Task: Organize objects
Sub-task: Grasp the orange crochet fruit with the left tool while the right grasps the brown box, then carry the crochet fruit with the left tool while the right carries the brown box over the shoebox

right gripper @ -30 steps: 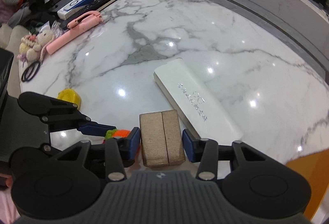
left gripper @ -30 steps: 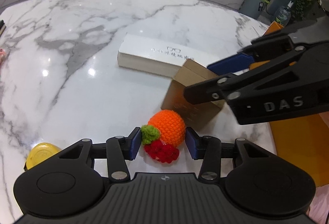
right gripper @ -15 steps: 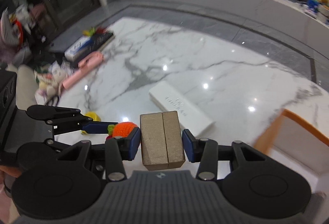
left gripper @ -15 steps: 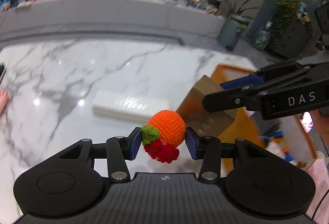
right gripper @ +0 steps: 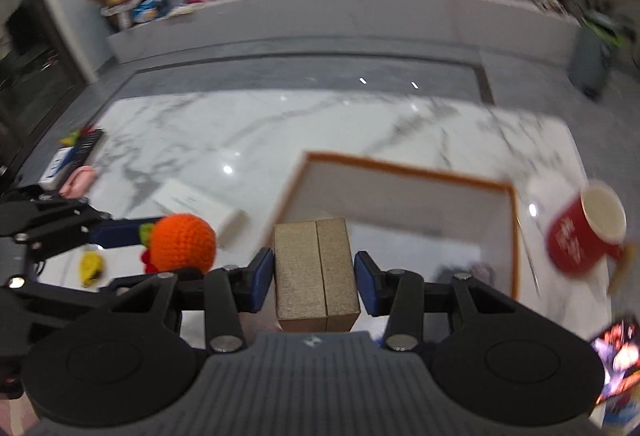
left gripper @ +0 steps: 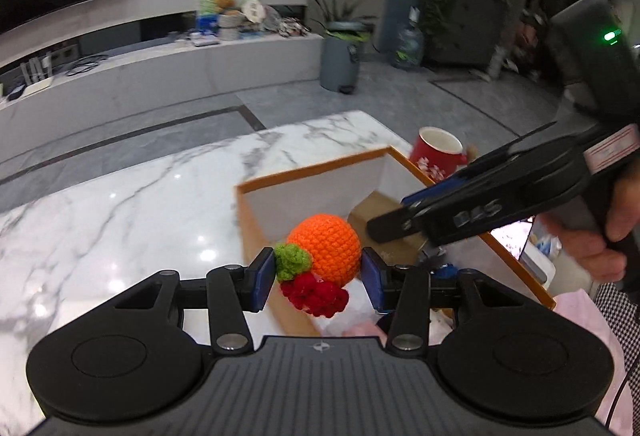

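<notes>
My left gripper (left gripper: 319,278) is shut on a crocheted orange toy (left gripper: 325,248) with a green leaf and red berries, held in the air over the near left corner of an orange-rimmed white box (left gripper: 312,169). My right gripper (right gripper: 314,278) is shut on a gold cardboard box (right gripper: 316,268) and holds it above the same open box (right gripper: 404,171). The toy also shows in the right wrist view (right gripper: 182,244), left of the gold box. The gold box shows in the left wrist view (left gripper: 374,213) behind the toy.
A red mug (right gripper: 580,236) stands right of the orange-rimmed box on the marble table (right gripper: 240,131). A long white case (right gripper: 196,205), a yellow object (right gripper: 90,268), a pink item (right gripper: 78,179) and a remote (right gripper: 86,143) lie to the left.
Both grippers have lifted their objects off the table and swung right, from beside the white case to above the orange-rimmed box. The red mug has come into view.
</notes>
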A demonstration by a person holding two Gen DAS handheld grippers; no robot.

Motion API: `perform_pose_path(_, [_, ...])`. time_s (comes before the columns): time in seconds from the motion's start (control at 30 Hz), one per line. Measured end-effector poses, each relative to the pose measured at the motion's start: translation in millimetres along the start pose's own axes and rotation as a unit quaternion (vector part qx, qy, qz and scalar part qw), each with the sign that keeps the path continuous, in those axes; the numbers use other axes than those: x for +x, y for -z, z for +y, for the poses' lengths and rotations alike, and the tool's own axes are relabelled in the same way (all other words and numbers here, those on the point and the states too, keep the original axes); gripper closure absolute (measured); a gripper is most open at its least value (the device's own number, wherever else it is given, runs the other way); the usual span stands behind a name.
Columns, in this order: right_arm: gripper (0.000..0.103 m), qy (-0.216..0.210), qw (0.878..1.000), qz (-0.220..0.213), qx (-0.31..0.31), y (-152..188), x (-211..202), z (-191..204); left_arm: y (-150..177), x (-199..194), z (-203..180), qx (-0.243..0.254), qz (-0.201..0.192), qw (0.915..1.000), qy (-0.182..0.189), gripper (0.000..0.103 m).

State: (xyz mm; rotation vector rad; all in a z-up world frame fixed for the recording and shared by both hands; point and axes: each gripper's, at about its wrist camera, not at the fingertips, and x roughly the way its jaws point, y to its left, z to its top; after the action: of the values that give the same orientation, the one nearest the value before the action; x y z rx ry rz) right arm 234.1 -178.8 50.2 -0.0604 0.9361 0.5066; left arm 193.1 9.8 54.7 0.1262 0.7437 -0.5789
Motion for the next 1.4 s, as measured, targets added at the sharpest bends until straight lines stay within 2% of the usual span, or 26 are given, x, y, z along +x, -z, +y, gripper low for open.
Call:
perform_pose_path(0.17, [0.057,0.023,0.999,0.020,0.029,9.1,38.0,-24.7,-5.9,33.8,-15.1,0.041,0.022,0.9989,0.000,0.051])
perform_pose_path(0.37, [0.057,0.069,0.996,0.038,0.030,14.9,74.2,-36.9,1.8,66.1,-16.0,0.096,0.055,0.9938,-0.013,0.051])
perform_pose_path(0.57, [0.056,0.105,0.992,0.053,0.040,21.0,84.5,-33.0,5.2,84.0,-14.3,0.127,0.065,0.9896,-0.016,0.051])
perform_pose_path(0.8, [0.056,0.141,0.989,0.028,0.037,26.1,87.3,-21.0,6.6,85.7,-9.0,0.135,0.061,0.9888,-0.010,0.051])
perform_pose_path(1.0, [0.056,0.146,0.986,0.064,0.050,26.9,100.9,-23.7,8.9,84.4,-12.1,0.154,0.057,0.9864,-0.006,0.051])
perform_pose_path(1.4, [0.056,0.122,0.990,0.069,0.036,17.3,85.4,-25.8,9.4,89.1,-10.6,0.166,0.058,0.9844,0.001,0.051])
